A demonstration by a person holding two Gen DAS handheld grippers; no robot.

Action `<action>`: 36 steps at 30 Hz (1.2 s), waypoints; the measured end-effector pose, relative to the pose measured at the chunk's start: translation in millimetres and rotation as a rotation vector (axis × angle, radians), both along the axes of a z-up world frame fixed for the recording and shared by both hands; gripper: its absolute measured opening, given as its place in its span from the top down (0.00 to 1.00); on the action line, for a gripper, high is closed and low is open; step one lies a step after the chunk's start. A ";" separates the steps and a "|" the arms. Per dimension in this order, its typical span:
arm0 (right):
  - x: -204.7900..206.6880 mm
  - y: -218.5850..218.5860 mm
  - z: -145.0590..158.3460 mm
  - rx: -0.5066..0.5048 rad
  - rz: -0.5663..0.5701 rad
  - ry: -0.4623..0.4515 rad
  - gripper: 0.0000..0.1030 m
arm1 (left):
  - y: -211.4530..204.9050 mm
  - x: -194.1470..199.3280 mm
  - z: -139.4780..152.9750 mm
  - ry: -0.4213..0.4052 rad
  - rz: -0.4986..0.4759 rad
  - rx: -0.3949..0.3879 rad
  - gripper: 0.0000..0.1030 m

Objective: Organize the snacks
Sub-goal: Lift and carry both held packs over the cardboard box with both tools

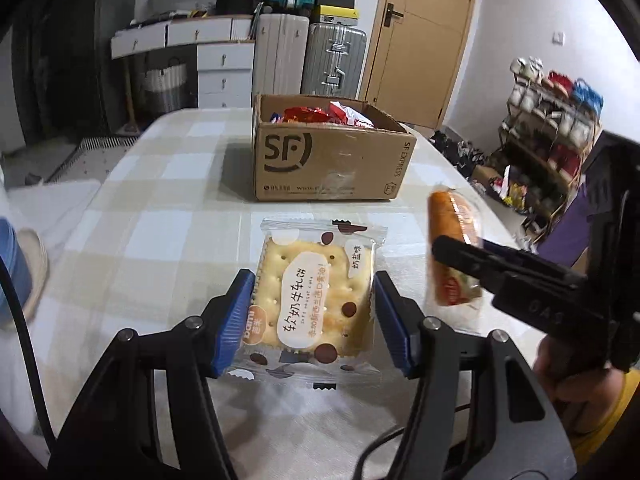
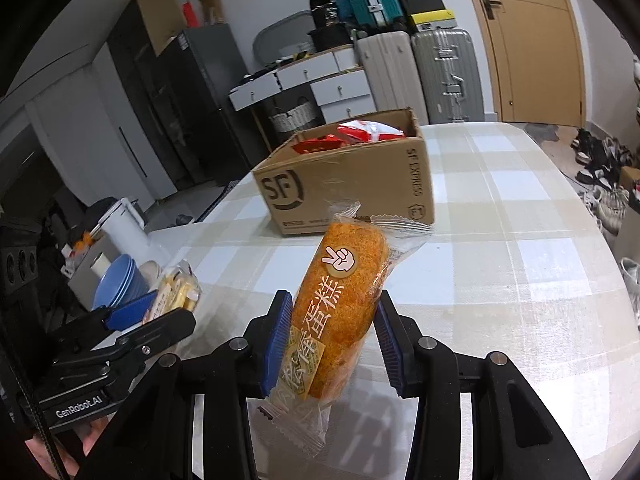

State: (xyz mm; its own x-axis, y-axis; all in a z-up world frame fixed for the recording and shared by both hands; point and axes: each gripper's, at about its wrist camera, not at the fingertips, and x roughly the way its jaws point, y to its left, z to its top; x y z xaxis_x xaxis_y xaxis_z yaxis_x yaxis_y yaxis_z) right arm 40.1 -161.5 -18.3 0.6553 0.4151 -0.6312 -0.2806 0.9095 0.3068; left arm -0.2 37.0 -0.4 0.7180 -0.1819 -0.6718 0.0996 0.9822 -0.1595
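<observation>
My left gripper (image 1: 314, 316) is shut on a square cracker packet (image 1: 310, 300) with brown dots, held flat above the checked table (image 1: 160, 220). My right gripper (image 2: 332, 344) is shut on an orange cake roll (image 2: 340, 304) in a clear wrapper, standing tilted between the blue pads. An open cardboard box (image 1: 328, 160) marked SF sits further back on the table, with red snack bags (image 1: 316, 114) inside. In the left wrist view the right gripper (image 1: 464, 256) shows at the right with the cake roll (image 1: 452, 248). The right wrist view has the left gripper (image 2: 160, 312) and cracker packet (image 2: 178, 292) at lower left.
Suitcases (image 1: 332, 60), white drawers (image 1: 224, 68) and a wooden door (image 1: 420, 36) stand behind the table. A shoe rack (image 1: 548, 120) is at the right. Blue bowls (image 2: 118, 284) and a white kettle (image 2: 124, 220) sit left of the table. Shoes (image 2: 600, 184) lie on the floor.
</observation>
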 end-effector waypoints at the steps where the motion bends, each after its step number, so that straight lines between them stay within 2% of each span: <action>1: -1.3 1.7 -0.3 0.000 0.006 0.000 0.59 | 0.9 -2.3 0.4 0.002 0.000 -0.011 0.44; 5: -4.8 8.2 -1.9 -0.013 0.025 0.000 0.59 | 3.5 -4.8 5.0 -0.020 0.008 0.008 0.44; 13: 1.4 13.6 -8.2 -0.020 0.046 0.018 0.59 | 9.3 -3.2 13.4 -0.029 -0.022 -0.016 0.44; 21: 4.7 10.2 -11.7 -0.003 0.026 0.038 0.59 | 12.2 -2.2 14.4 -0.024 -0.011 -0.024 0.44; 26: -2.0 4.1 -3.9 0.026 0.006 0.020 0.59 | 8.3 9.6 0.9 0.000 -0.006 0.020 0.44; 29: -9.8 1.5 0.9 0.031 0.000 0.011 0.59 | 11.9 12.6 -5.7 0.016 0.009 0.003 0.44; 36: -23.1 -6.1 23.0 0.067 -0.008 -0.005 0.59 | 15.6 12.2 8.7 0.007 0.029 -0.010 0.44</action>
State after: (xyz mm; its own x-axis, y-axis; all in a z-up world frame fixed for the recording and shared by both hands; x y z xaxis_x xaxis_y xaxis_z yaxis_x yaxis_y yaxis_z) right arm 17.0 -167.6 4.7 0.6619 0.4514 -0.5984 -0.2756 0.8890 0.3658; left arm 11.9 52.7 8.4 0.7185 -0.1678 -0.6749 0.0699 0.9830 -0.1699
